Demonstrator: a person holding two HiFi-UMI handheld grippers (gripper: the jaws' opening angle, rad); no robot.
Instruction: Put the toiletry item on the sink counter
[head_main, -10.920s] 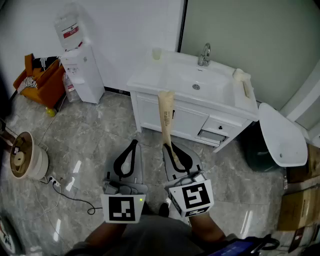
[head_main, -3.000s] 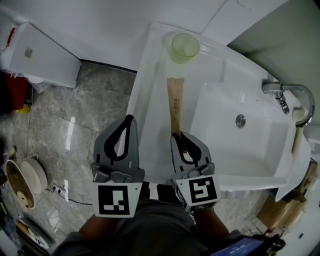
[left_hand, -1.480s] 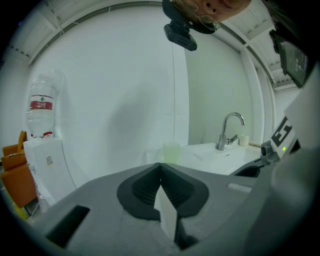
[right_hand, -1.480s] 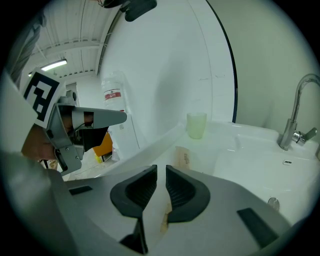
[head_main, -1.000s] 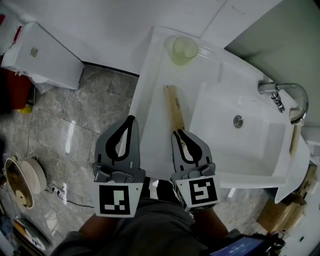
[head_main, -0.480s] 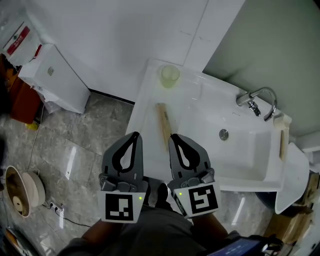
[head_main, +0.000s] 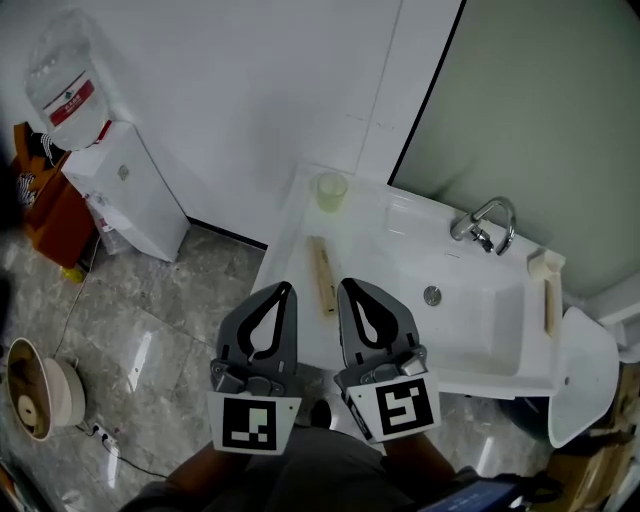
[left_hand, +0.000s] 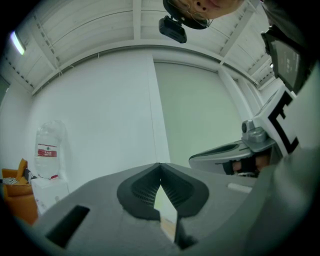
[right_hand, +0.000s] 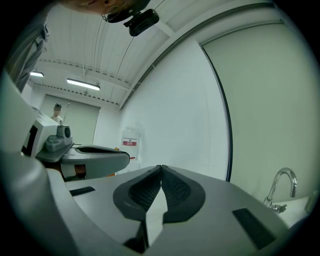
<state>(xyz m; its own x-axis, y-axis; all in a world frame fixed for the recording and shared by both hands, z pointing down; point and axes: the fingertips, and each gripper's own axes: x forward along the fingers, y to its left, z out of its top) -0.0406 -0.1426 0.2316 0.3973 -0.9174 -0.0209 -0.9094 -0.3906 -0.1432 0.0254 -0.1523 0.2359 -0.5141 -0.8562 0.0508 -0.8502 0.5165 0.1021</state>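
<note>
Head view: the tan tube (head_main: 322, 274) lies flat on the tabletop (head_main: 292, 250), on the strip between its left edge and the basin (head_main: 460, 300), pointing toward the cup (head_main: 331, 190) at the far left corner. That looks like its resting place, so I'd judge the job done. Both tongs hang short of the near edge, left tongs (head_main: 285, 290) and right tongs (head_main: 345, 288) side by side, neither touching the tube, presumably drawn clear so it stays put.

Left gripper view: the left tongs (left_hand: 160, 172) have their tips pressed together with nothing gripped. Aimed up at the wall, this view misses the tube, but shows a water bottle (left_hand: 48, 150) at the left.

Right gripper view: the right tongs (right_hand: 161, 175) are likewise closed and empty. Only here does the tap (right_hand: 280, 187) stand in profile.
</note>
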